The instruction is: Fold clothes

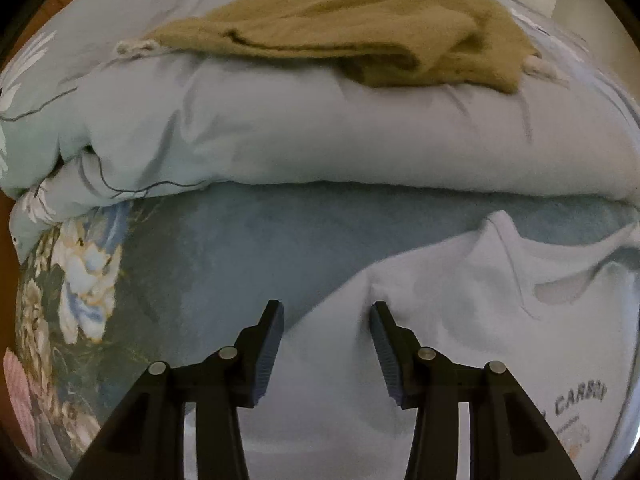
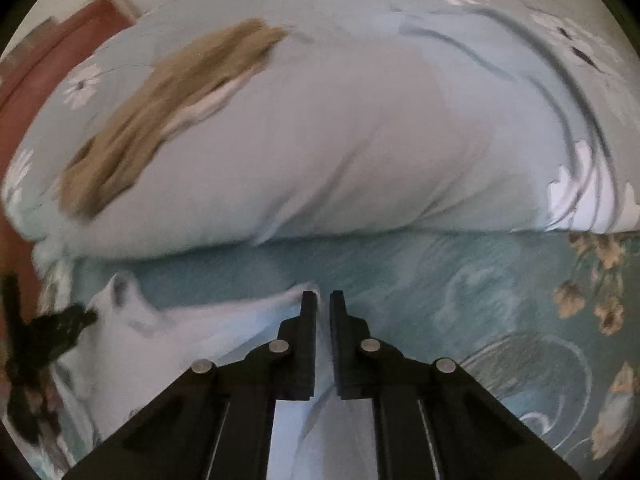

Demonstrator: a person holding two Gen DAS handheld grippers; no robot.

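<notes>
A pale blue T-shirt (image 1: 480, 320) with dark lettering lies spread on the blue floral bedsheet (image 1: 240, 248). My left gripper (image 1: 327, 312) is open, its jaws straddling the shirt's left shoulder edge, the right finger (image 1: 386, 344) touching the cloth. In the right wrist view the same shirt (image 2: 160, 340) lies at lower left. My right gripper (image 2: 323, 300) is nearly closed on a thin edge of the shirt that runs between its jaws. The left gripper (image 2: 44, 332) shows as a dark blurred shape at the far left.
A folded light blue quilt (image 1: 320, 128) with white flowers lies across the far side of the bed, also in the right wrist view (image 2: 360, 140). An olive-brown garment (image 1: 340, 28) lies on top of it (image 2: 160, 108). A reddish-brown headboard (image 2: 24, 92) stands at left.
</notes>
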